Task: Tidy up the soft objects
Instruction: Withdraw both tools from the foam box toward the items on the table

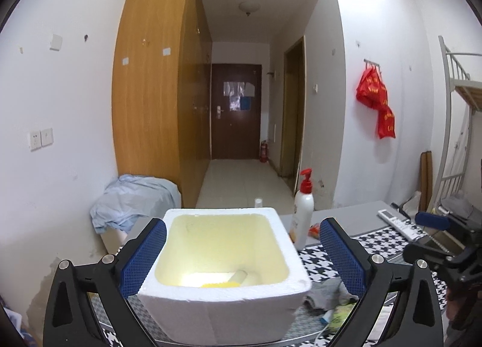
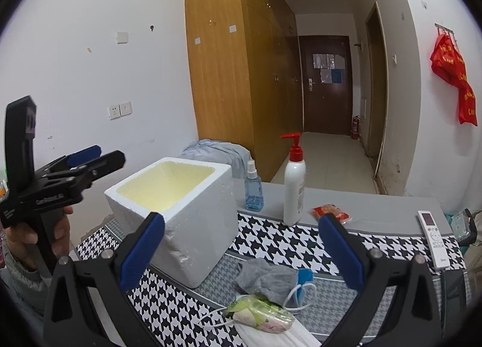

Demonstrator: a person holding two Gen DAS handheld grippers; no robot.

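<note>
Nearest the right gripper (image 2: 241,244), whose blue-padded jaws stand wide apart and empty, a green tissue packet (image 2: 260,312), white face masks (image 2: 271,336) and a grey sock (image 2: 265,277) lie together on the houndstooth cloth (image 2: 286,241). Just left, the white foam box (image 2: 180,211) holds a yellow item (image 1: 218,284) and a pale roll (image 1: 238,276), with the left gripper (image 1: 242,256) spread wide around its top, not pressing it. Behind stand a lotion bottle (image 2: 293,193) and blue spray bottle (image 2: 253,187).

A grey desk (image 2: 376,205) carries a houndstooth cloth (image 2: 280,241). On the cloth stand a foam box (image 2: 192,226) and a pump bottle (image 2: 293,187). A grey sock (image 2: 262,277), face masks (image 2: 283,338) and a remote (image 2: 433,238) lie on it too.
</note>
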